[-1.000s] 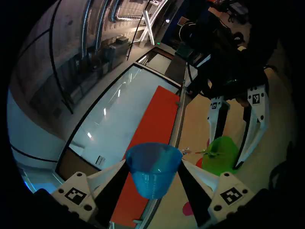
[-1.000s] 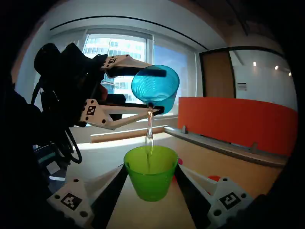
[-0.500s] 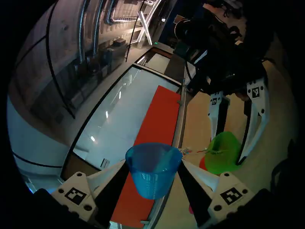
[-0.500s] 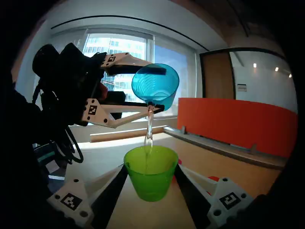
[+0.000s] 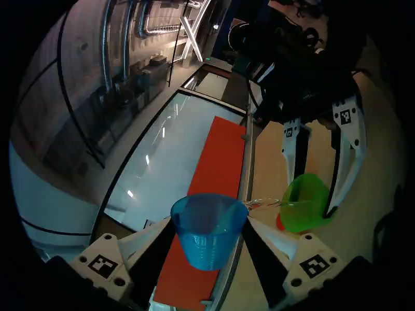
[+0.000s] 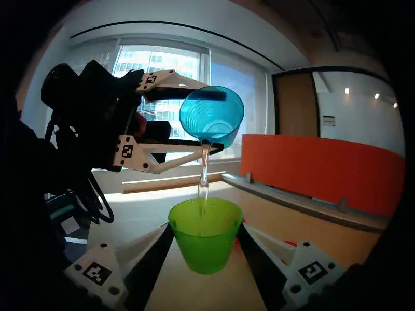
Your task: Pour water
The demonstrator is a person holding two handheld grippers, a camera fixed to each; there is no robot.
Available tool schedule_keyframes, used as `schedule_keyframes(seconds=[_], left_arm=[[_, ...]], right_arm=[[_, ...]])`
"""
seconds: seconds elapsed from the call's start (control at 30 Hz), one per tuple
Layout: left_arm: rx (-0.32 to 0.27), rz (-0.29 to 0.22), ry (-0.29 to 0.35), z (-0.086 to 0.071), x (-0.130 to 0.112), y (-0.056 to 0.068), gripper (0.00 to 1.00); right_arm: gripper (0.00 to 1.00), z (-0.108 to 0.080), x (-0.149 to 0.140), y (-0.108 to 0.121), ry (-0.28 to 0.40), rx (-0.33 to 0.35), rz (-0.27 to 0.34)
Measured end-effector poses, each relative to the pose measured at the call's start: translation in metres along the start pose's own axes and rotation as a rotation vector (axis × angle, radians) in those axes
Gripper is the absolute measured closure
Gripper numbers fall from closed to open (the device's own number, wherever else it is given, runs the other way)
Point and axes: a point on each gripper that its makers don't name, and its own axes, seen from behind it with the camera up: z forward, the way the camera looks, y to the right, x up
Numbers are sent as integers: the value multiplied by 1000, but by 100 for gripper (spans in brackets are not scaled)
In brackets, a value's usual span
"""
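My left gripper [image 5: 208,236] is shut on a blue translucent cup [image 5: 208,229], held tipped over so its mouth points sideways. In the right gripper view that blue cup [image 6: 211,115] hangs above a green cup [image 6: 206,239], and a thin stream of water [image 6: 203,176] falls from its rim into the green one. My right gripper [image 6: 205,248] is shut on the green cup, which stands upright just above the wooden table [image 6: 270,217]. In the left gripper view the green cup [image 5: 305,203] sits between the right gripper's white fingers [image 5: 348,155].
An orange partition panel [image 6: 332,168] runs along the table's far edge at the right. A large window [image 6: 171,67] lies behind the left gripper. A dark-sleeved hand with cables [image 6: 88,129] holds the left gripper. A red spot [image 6: 291,242] marks the tabletop.
The blue cup has tipped slightly further and the stream keeps running into the green cup. In the left gripper view the green cup has drifted up and to the right.
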Motion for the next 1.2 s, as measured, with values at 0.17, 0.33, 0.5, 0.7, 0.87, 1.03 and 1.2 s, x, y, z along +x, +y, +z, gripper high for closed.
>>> schedule_keyframes(seconds=[0.17,0.33,0.5,0.7,0.87,1.03,1.2], left_arm=[[3,21,-1,-1,1,-1,15],[5,41,-1,-1,2,-1,15],[7,66,2,0,3,-4,15],[15,90,5,0,5,-8,15],[21,113,13,-1,8,-6,15],[33,144,16,-2,11,-7,15],[42,173,11,-3,11,-10,15]], right_arm=[[12,0,0,0,-1,-1,-3],[12,0,0,1,2,-2,-2],[12,1,0,1,4,-1,1],[12,0,-1,2,3,-2,-3],[12,0,0,3,3,-2,-4],[12,0,0,3,4,-1,-5],[12,0,0,3,4,-1,-7]])
